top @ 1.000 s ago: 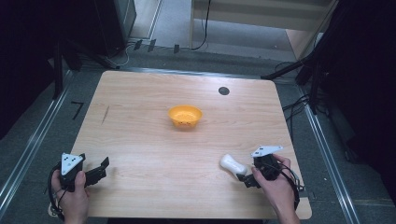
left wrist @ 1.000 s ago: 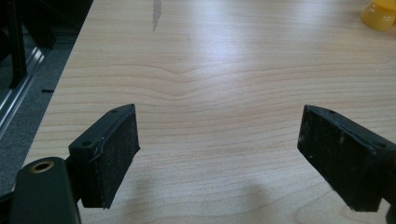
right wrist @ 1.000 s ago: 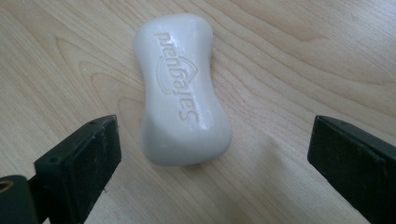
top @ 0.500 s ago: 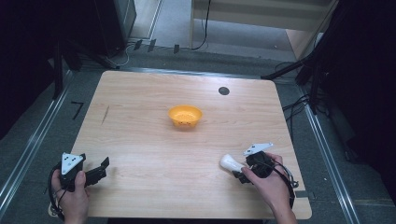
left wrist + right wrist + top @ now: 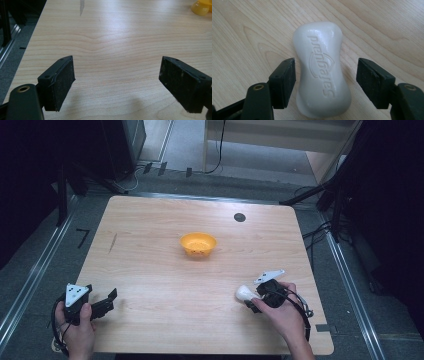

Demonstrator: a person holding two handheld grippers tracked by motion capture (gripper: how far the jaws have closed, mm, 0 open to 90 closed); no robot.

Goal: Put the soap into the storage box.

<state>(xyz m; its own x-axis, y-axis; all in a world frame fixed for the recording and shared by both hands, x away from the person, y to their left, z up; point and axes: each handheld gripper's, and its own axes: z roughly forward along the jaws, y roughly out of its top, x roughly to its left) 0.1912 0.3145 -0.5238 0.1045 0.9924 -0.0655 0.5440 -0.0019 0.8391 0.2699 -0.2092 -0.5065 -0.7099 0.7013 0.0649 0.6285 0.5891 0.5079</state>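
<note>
A white bar of soap with raised lettering lies flat on the wooden table, near its front right. My right gripper straddles it low over the table. Its jaws have just been closing, with the soap between them. The left pad sits at the soap's edge and the right pad stands a little off it, so the gripper is open. My left gripper rests at the front left corner, open wide with bare wood between its pads.
An orange bowl stands in the middle of the table, its edge at the top right of the left gripper view. A small dark round mark lies at the far right. Cables and metal rails run along the floor around the table.
My right gripper has slid left over the soap and its jaws have narrowed around it. The soap has stayed put. The left gripper has not moved.
</note>
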